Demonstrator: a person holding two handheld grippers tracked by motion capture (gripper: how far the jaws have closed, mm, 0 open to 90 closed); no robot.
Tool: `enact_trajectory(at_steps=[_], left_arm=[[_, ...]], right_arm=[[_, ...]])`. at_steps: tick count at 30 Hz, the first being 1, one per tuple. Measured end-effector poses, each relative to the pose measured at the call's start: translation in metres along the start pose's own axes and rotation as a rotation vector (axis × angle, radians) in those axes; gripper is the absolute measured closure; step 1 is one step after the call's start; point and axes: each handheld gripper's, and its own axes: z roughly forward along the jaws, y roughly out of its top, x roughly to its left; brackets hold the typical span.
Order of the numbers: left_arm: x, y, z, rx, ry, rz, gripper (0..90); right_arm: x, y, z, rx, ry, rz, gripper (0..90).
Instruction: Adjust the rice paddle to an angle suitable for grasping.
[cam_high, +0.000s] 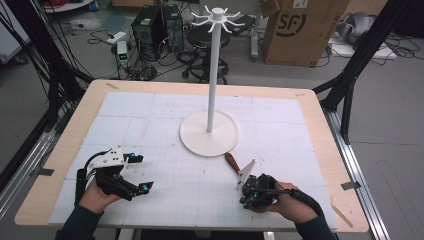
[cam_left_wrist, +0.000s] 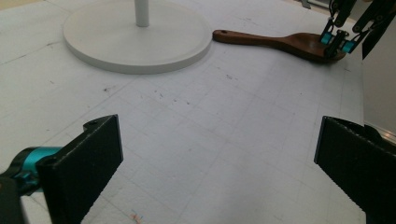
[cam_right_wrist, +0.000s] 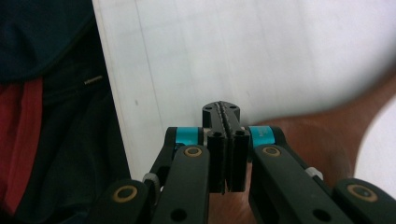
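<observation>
Wooden spoon (cam_left_wrist: 280, 43): lies on the white gridded mat (cam_high: 165, 125), right of centre and near your side. Its handle end (cam_high: 231, 161) points far-left and rests just beside the rim of the stand's base. Its bowl end sits under your right gripper.

Right gripper (cam_right_wrist: 226, 116): in your right hand (cam_high: 285, 202), near-right on the mat. Its jaws are clenched together, pad against pad. In the left gripper view the tips (cam_left_wrist: 335, 41) come down onto the spoon's bowl. In the right gripper view the brown bowl (cam_right_wrist: 317, 140) spreads blurred behind and right of the closed tips. Whether wood is pinched between the pads you cannot tell from these pictures.

Left gripper (cam_high: 137, 172): in your left hand (cam_high: 97, 195), near-left on the mat, well apart from the spoon. Its jaws are released and stand wide, with bare mat between them.

White stand (cam_high: 212, 65): round base (cam_high: 207, 134) at the mat's middle, upright pole, ring of hooks (cam_high: 218, 19) at the top.

Table (cam_high: 75, 130): light wood, its edge showing round the mat.

Beyond the table: cardboard box (cam_high: 300, 30) far right, computer tower (cam_high: 150, 25) and cables on the floor.
</observation>
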Motion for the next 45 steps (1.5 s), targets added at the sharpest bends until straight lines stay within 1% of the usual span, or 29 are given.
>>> enact_trajectory(at_steps=[3, 5, 9, 12, 13, 15, 16, 20, 22, 24, 27, 28, 29, 30, 31, 32, 33, 34, 35, 36, 38, 41, 45], left_arm=[[0.000, 0.000, 0.000, 0.001, -0.002, 0.000, 1.7], [0.000, 0.000, 0.001, 0.002, -0.001, 0.000, 1.7], [0.000, 0.000, 0.002, 0.007, -0.004, -0.001, 1.7], [-0.001, 0.000, 0.002, 0.007, -0.004, -0.003, 1.7], [-0.001, 0.000, 0.002, 0.007, -0.004, -0.003, 1.7], [0.000, 0.000, 0.001, 0.006, -0.005, -0.001, 1.7], [0.000, 0.000, 0.001, 0.006, -0.005, -0.001, 1.7], [0.000, 0.000, 0.001, 0.006, -0.006, 0.001, 1.7], [0.000, 0.000, 0.001, 0.010, -0.006, 0.001, 1.7], [-0.001, 0.000, 0.001, 0.010, -0.006, 0.004, 1.7], [0.000, 0.000, 0.001, 0.008, -0.007, 0.003, 1.7], [0.000, 0.000, 0.001, 0.008, -0.007, 0.001, 1.7], [0.000, 0.000, 0.001, 0.009, -0.008, 0.000, 1.7], [0.000, 0.000, 0.001, 0.011, -0.007, 0.001, 1.7], [0.000, 0.000, 0.002, 0.013, -0.007, 0.002, 1.7], [-0.001, 0.000, 0.002, 0.014, -0.009, 0.003, 1.7], [-0.001, 0.000, 0.002, 0.017, -0.008, 0.006, 1.7], [-0.001, 0.000, 0.002, 0.018, -0.008, 0.007, 1.7], [-0.001, 0.000, 0.002, 0.016, -0.009, 0.006, 1.7], [-0.001, 0.000, 0.002, 0.013, -0.008, 0.002, 1.7], [0.000, 0.000, 0.002, 0.011, -0.008, 0.000, 1.7], [0.000, 0.000, 0.002, 0.014, -0.009, 0.002, 1.7], [-0.001, 0.000, 0.002, 0.015, -0.012, 0.003, 1.7]], right_arm=[[-0.002, -0.009, -0.003, 0.026, -0.023, 0.016, 89.5], [0.000, -0.011, -0.005, 0.012, -0.025, 0.017, 89.5], [0.005, -0.004, -0.010, -0.039, -0.027, -0.003, 89.4], [0.002, 0.004, -0.008, -0.047, -0.027, -0.009, 89.4], [0.002, 0.004, -0.008, -0.047, -0.027, -0.009, 89.4], [-0.004, 0.010, -0.006, -0.056, -0.027, 0.000, 89.4], [-0.006, 0.011, -0.006, -0.064, -0.026, 0.011, 89.5], [-0.021, 0.011, -0.010, -0.086, -0.052, 0.062, 89.4], [-0.030, 0.010, -0.013, -0.100, -0.068, 0.098, 89.5], [-0.039, 0.009, -0.013, -0.106, -0.072, 0.133, 89.5], [-0.048, 0.006, -0.013, -0.102, -0.090, 0.170, 89.5], [-0.048, 0.006, -0.013, -0.102, -0.090, 0.170, 89.5], [-0.051, 0.006, -0.012, -0.102, -0.100, 0.179, 89.5], [-0.056, 0.005, -0.011, -0.094, -0.115, 0.207, 89.5], [-0.056, 0.005, -0.011, -0.094, -0.115, 0.207, 89.5], [-0.059, 0.005, -0.010, -0.092, -0.121, 0.219, 89.5], [-0.065, 0.006, -0.007, -0.085, -0.131, 0.236, 89.5], [-0.067, 0.006, -0.006, -0.076, -0.134, 0.243, 89.5], [-0.067, 0.006, -0.006, -0.076, -0.134, 0.243, 89.5], [-0.071, 0.007, -0.002, -0.059, -0.140, 0.244, 89.5], [-0.072, 0.007, 0.001, -0.039, -0.141, 0.246, 89.5], [-0.074, 0.008, 0.004, -0.031, -0.147, 0.240, 89.4], [-0.076, 0.012, 0.009, -0.017, -0.129, 0.222, 89.5]])
